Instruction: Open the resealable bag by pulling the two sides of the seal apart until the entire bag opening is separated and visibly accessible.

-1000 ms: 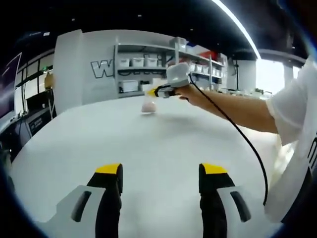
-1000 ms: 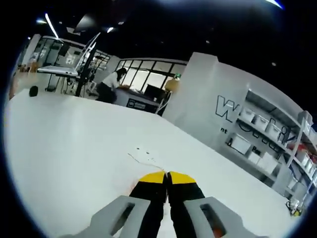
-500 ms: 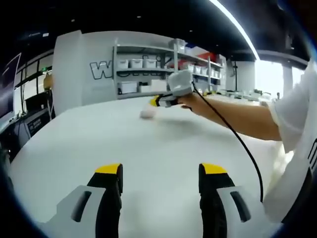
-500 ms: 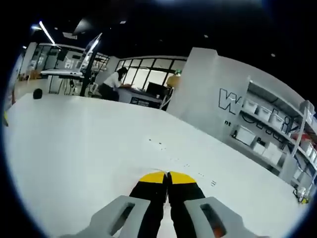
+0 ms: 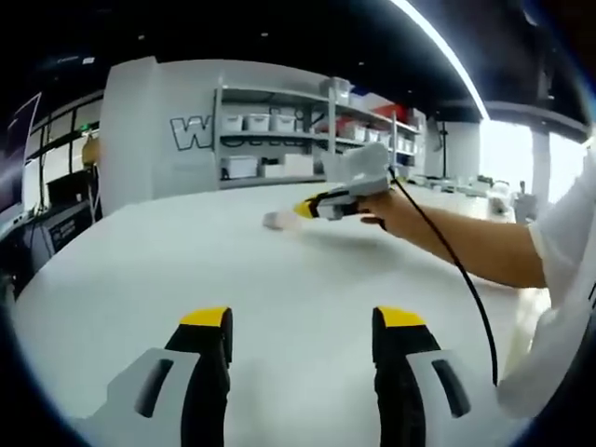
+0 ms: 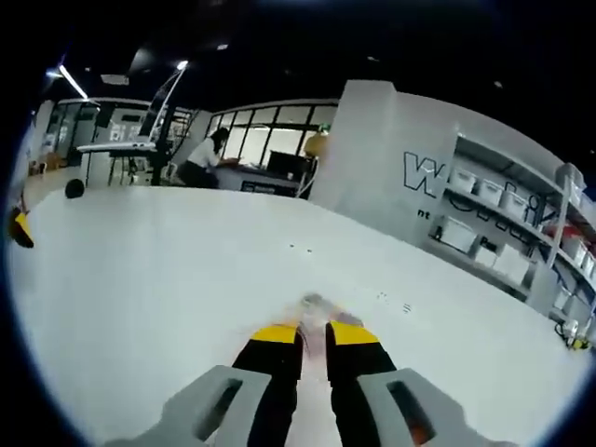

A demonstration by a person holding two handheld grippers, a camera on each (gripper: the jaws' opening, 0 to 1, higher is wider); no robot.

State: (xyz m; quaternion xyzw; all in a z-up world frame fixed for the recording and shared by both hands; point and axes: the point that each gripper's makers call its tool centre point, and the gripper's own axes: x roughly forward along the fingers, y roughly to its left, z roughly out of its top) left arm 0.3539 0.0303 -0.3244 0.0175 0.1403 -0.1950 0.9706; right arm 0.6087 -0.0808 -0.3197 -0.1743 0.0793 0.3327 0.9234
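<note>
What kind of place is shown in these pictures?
Probably a lab or workshop in an open office: a large white table, wall shelves of white storage bins, and desks by windows behind.

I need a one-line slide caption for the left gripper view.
Right gripper reaches toward the small bag on the white table.

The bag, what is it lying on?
The small pinkish bag lies on the big white table, just ahead of the right hand-held gripper. Whatever is beneath the bag is covered.
</note>
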